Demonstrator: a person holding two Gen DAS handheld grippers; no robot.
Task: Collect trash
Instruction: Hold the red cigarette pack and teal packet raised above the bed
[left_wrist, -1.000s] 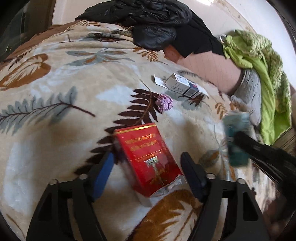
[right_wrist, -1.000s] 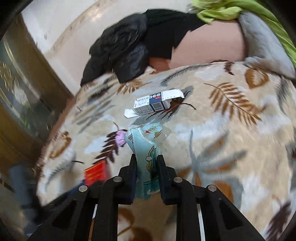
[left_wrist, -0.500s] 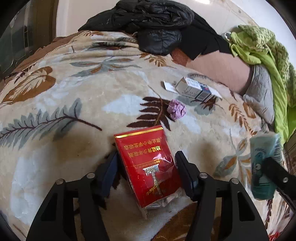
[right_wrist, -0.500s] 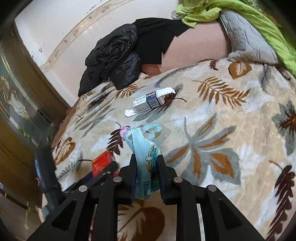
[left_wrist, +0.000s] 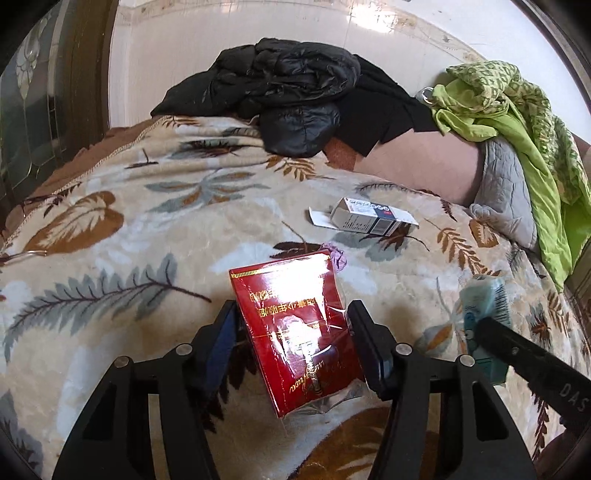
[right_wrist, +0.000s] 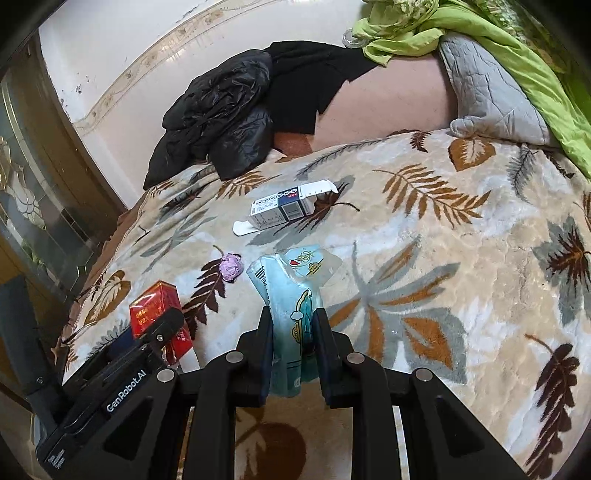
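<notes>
My red pack (left_wrist: 295, 332) covers most of the purple crumpled wad (left_wrist: 338, 258) in the left view; only a sliver peeks past its top corner. Glare washes out the print on the pack's face. In the right view, my left gripper (right_wrist: 147, 332) hides the pack's lower half. The teal wrapper (right_wrist: 291, 302) drops between my right fingers (right_wrist: 264, 343), its bottom end lost behind them. The print on the white carton (right_wrist: 284, 210) is too small to read.
</notes>
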